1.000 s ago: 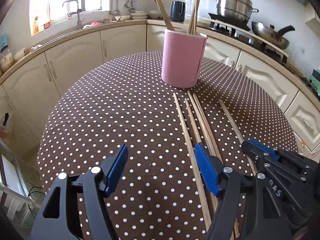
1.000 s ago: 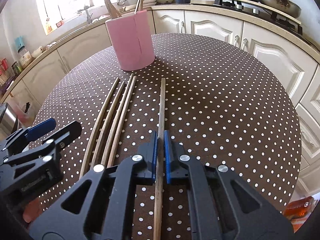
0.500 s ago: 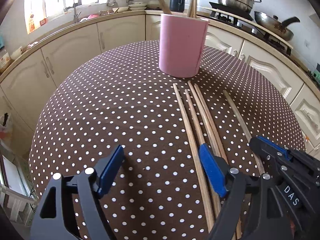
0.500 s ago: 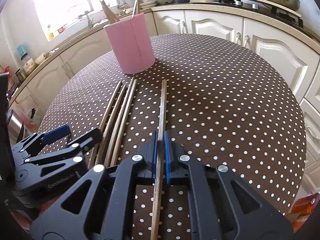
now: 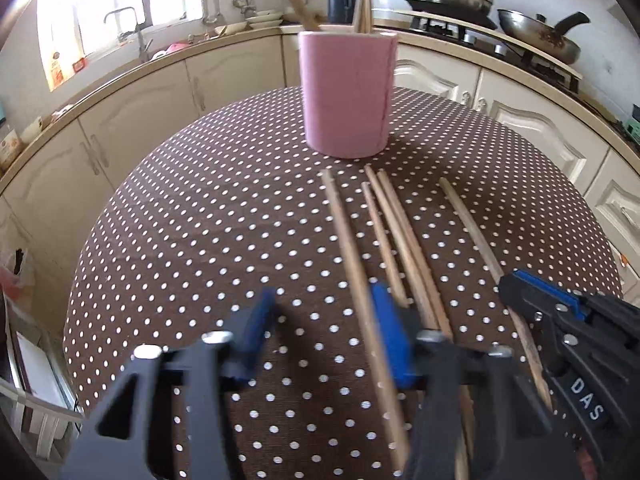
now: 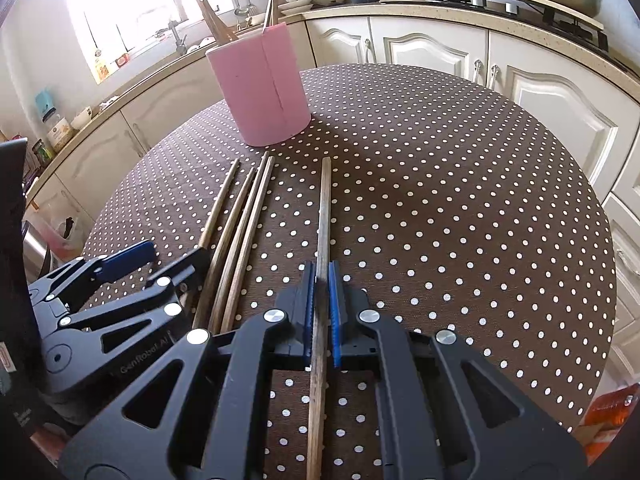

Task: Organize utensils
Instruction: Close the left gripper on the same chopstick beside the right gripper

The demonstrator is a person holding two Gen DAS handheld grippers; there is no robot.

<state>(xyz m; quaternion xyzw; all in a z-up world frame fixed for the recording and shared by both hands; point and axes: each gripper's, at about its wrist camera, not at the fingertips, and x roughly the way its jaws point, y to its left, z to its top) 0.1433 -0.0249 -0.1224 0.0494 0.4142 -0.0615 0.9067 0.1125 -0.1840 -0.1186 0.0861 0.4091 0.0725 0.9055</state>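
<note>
The right gripper [image 6: 321, 308] clamps one long brown wooden chopstick [image 6: 323, 216], not yet lifted, while the left gripper [image 5: 322, 336], jaws just closing, straddles the leftmost of four more chopsticks [image 5: 348, 248], its pads not yet touching. Beyond both fingertips, a pink cylindrical holder [image 5: 346, 96] already contains several sticks; five remain on the brown polka-dot tablecloth [image 6: 460, 200], with cream kitchen cabinets [image 6: 420, 48] behind.
</note>
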